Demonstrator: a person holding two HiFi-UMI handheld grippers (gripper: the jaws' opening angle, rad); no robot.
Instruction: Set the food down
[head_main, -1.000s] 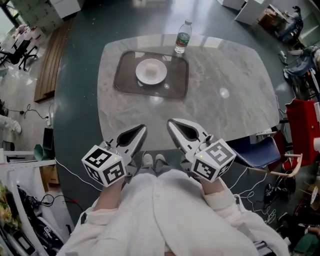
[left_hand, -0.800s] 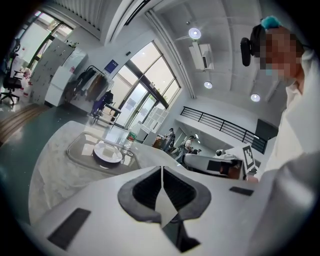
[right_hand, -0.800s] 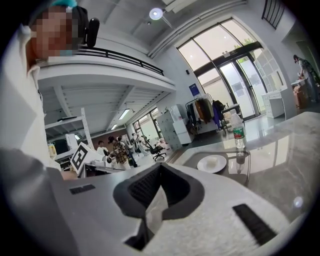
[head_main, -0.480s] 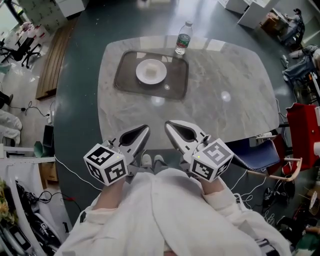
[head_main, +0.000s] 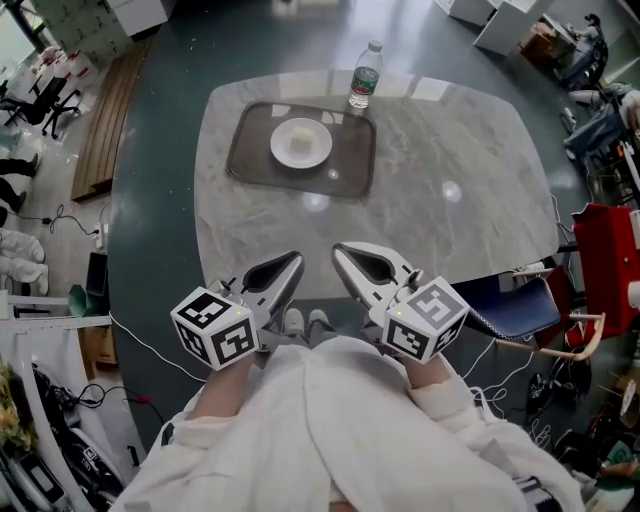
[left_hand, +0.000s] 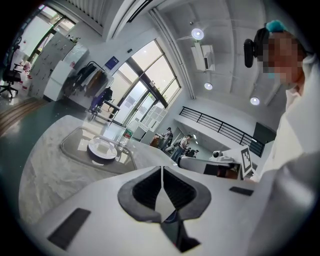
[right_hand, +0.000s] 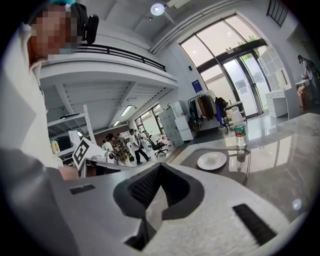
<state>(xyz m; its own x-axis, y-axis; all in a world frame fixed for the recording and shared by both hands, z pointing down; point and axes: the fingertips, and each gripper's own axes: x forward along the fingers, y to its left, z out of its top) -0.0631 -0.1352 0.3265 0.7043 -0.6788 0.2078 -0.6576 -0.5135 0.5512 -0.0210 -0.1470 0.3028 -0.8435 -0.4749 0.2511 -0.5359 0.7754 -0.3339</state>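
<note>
While left tongs (head_main: 288, 262) and right tongs (head_main: 342, 250) sit clenched empty, food plate (head_main: 301, 143) at 12 o'clock looks light, fragile; grip its rim.

Glossy marble-look table (head_main: 450, 200) bears a smooth dark tray (head_main: 250, 165), a shiny white plate (head_main: 280, 150) on the tray, a clear plastic bottle (head_main: 364, 78) beside it.

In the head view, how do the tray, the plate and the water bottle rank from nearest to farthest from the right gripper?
Counted from the right gripper:
1. tray: its near edge comes first, ahead on the table.
2. plate: on the tray, near its middle, slightly to the left.
3. water bottle: stands just beyond the tray's far right corner, near the table's far edge.
</note>
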